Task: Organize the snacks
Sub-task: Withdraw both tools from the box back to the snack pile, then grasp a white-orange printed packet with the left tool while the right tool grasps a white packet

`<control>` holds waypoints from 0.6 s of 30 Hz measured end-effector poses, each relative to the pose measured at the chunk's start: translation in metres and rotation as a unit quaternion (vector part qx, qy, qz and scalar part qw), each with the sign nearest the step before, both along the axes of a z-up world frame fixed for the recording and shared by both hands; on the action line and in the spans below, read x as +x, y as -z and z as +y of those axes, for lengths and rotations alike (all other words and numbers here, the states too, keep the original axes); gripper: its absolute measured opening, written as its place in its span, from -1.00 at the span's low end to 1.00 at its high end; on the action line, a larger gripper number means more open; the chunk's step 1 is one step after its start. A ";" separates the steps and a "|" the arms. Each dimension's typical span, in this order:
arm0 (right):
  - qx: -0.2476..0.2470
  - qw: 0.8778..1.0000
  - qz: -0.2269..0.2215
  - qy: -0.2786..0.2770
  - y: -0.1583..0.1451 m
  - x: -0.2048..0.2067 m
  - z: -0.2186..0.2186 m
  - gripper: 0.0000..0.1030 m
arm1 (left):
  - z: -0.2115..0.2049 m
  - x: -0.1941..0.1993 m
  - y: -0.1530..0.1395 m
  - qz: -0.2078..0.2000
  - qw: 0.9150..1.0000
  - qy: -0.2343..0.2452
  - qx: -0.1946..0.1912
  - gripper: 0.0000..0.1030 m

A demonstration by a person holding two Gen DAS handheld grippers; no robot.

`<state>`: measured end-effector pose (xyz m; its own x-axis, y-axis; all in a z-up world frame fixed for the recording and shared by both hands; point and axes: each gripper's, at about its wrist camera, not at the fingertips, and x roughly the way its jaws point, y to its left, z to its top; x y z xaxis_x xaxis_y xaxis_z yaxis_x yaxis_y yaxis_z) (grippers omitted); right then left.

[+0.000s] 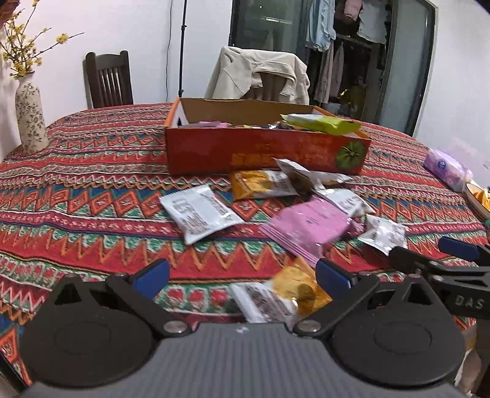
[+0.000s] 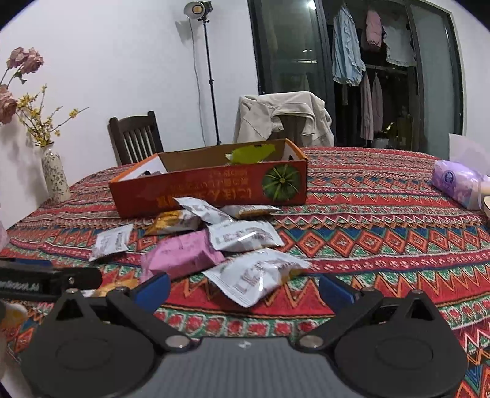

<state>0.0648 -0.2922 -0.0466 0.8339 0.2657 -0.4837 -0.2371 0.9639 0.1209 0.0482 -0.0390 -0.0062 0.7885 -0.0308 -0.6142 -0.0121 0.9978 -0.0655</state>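
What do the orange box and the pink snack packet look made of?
Orange box: looks like printed cardboard, with a plain brown matte inside and folded walls. Pink snack packet: probably thin plastic film, creased and puffy, with a slight sheen.

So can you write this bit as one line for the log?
left claw: open | right claw: open | loose snack packets: on tablecloth | orange box: partly filled

Pretty dim indoor light, probably mostly from the lamp on a stand point(image 2: 198, 7). Snack packets point(image 1: 306, 226) look motion-blurred, and fisheye bends the edges, dark corners too.
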 end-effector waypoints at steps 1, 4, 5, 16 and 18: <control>-0.001 1.000 0.001 0.002 0.000 0.001 -0.002 1.00 | -0.003 0.000 0.001 0.001 1.000 -0.001 0.001 1.00; -0.002 1.000 0.001 0.008 0.003 0.000 -0.007 1.00 | -0.011 0.000 0.005 0.001 1.000 -0.016 -0.002 1.00; -0.001 1.000 0.001 0.009 0.004 0.000 -0.009 1.00 | -0.015 0.000 0.006 0.000 1.000 -0.022 -0.002 1.00; 0.008 1.000 0.008 0.004 0.013 0.003 -0.018 1.00 | -0.036 0.003 0.027 0.015 0.998 -0.062 0.018 1.00; 0.008 1.000 0.008 0.004 0.014 0.003 -0.018 1.00 | -0.036 0.002 0.028 0.010 0.998 -0.062 0.021 1.00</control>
<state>0.0683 -0.3104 -0.0609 0.8280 0.2669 -0.4930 -0.2277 0.9637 0.1393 0.0506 -0.0755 -0.0347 0.7717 0.0922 -0.6293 -0.1359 0.9905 -0.0216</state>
